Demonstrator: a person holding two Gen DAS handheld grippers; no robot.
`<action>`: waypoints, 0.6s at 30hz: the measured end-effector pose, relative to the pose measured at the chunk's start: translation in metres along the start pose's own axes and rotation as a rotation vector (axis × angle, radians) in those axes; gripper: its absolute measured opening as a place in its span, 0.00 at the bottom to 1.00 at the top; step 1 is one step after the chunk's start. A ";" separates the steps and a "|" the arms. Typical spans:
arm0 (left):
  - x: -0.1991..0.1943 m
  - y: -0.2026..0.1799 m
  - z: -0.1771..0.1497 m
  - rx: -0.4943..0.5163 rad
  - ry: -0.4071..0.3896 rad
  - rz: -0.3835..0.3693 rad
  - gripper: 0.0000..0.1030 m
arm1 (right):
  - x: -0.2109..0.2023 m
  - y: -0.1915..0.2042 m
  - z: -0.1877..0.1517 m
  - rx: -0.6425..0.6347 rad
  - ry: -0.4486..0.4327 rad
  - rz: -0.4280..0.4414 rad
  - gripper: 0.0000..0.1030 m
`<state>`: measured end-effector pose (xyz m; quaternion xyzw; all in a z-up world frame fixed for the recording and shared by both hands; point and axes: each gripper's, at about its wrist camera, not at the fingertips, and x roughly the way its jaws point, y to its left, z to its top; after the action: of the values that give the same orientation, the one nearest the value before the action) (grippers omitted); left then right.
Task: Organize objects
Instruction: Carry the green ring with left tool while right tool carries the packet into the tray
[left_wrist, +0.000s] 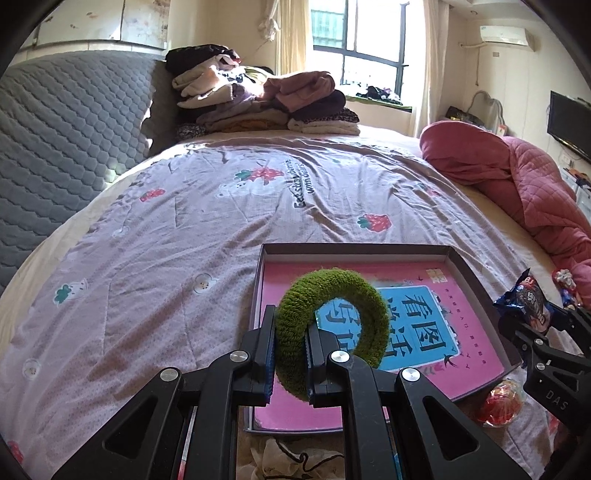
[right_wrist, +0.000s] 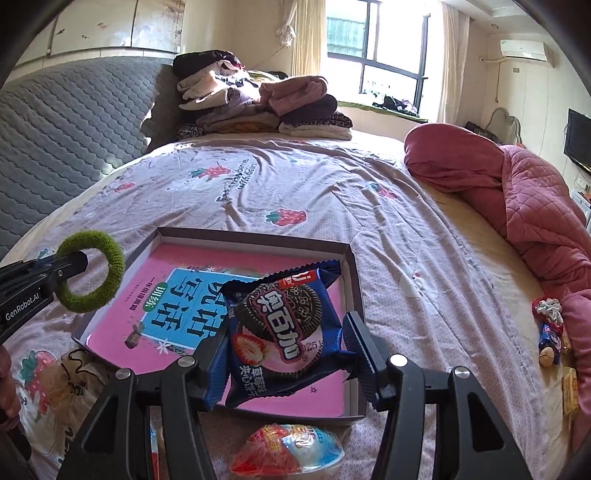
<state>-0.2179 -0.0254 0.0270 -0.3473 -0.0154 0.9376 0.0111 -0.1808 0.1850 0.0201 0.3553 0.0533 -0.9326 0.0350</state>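
While my left gripper (left_wrist: 290, 354) pinches the green fuzzy ring (left_wrist: 332, 325) over the shallow box's (left_wrist: 476, 280) near-left corner, my right gripper (right_wrist: 284, 354), half-wide, clamps the blue cookie packet (right_wrist: 284, 332) above its near-right part.

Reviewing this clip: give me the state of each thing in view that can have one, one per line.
left gripper: shut on the green hair tie, held above the box.
right gripper: shut on the cookie packet, sealed, over the box.
shallow box: open, lidless, pink book lying flat inside.
red-and-blue snack pack: sealed, on the bedspread outside the box.
clothes pile: folded, stacked.
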 end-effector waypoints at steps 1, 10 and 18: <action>0.002 0.000 0.000 -0.002 0.001 0.001 0.12 | 0.002 0.000 0.000 -0.006 0.000 -0.009 0.55; 0.028 -0.002 -0.002 -0.002 0.061 0.003 0.12 | 0.023 -0.002 -0.004 -0.010 0.049 -0.018 0.55; 0.056 -0.009 -0.007 -0.005 0.144 -0.035 0.12 | 0.050 -0.002 -0.007 0.015 0.117 0.008 0.55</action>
<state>-0.2552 -0.0148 -0.0146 -0.4136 -0.0231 0.9097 0.0276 -0.2141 0.1868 -0.0183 0.4097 0.0471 -0.9104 0.0328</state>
